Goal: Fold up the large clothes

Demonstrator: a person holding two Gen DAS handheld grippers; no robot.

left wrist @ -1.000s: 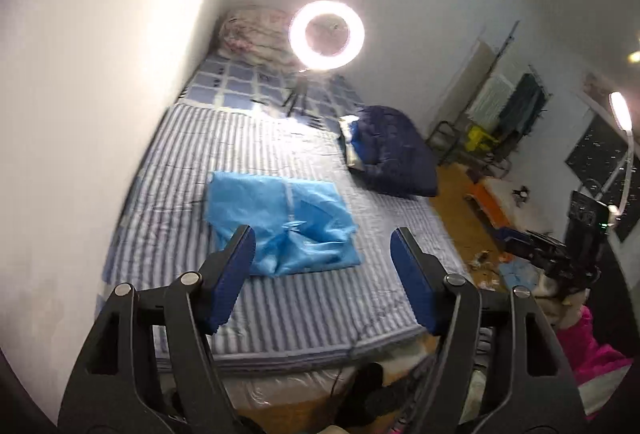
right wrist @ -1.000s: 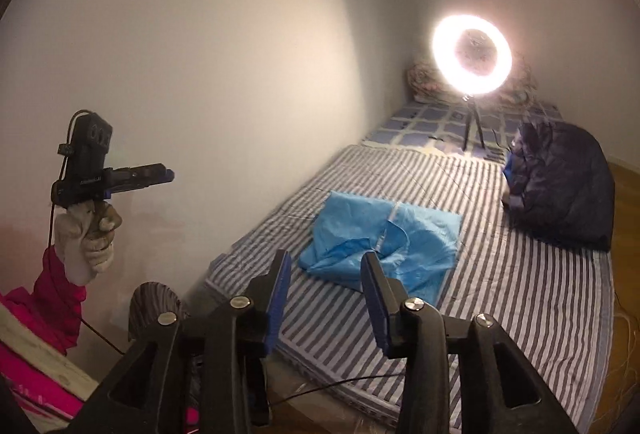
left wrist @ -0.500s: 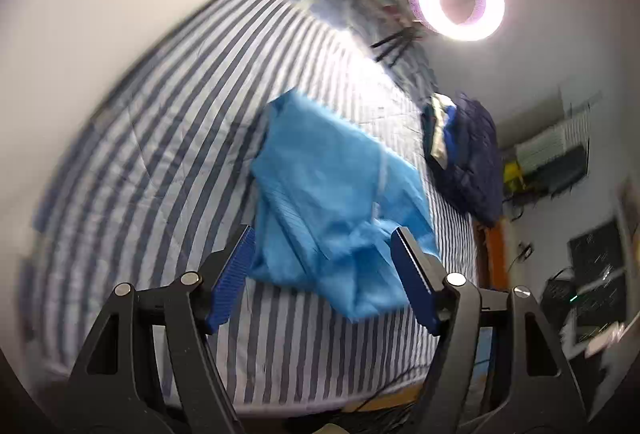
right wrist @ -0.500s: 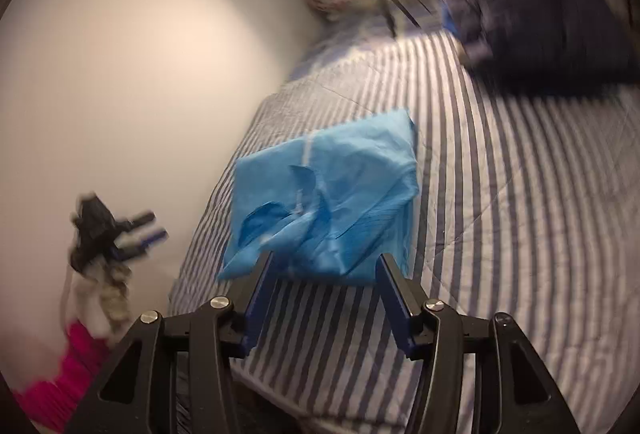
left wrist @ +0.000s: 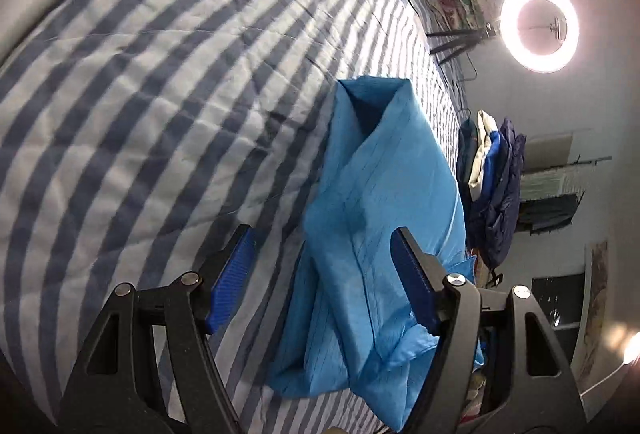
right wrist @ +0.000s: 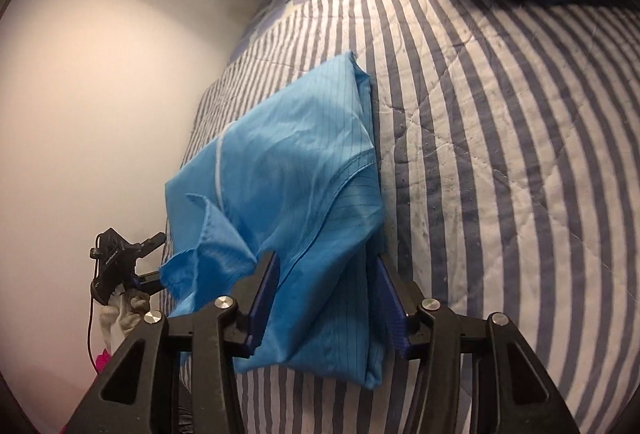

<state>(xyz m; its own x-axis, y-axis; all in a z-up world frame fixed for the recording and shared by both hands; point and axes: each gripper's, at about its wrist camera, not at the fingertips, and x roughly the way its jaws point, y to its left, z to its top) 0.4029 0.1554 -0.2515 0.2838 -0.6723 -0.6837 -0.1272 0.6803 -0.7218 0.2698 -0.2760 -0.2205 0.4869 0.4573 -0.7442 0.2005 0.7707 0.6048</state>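
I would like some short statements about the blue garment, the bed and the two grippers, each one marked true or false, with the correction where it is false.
1. The blue garment lies on a striped bed cover. True.
2. The garment is spread out flat in a single layer. False: it is folded over and rumpled, with a loose flap at its near end.
3. The ring light is switched on. True.
4. The left gripper is clamped shut on the garment. False: its jaws stand apart and are closing, with cloth in front of them but not pressed.
5. A dark blue padded jacket lies on top of the blue garment. False: it lies apart, nearer the bed's edge.
6. The right gripper has garment cloth between its closing jaws. True.
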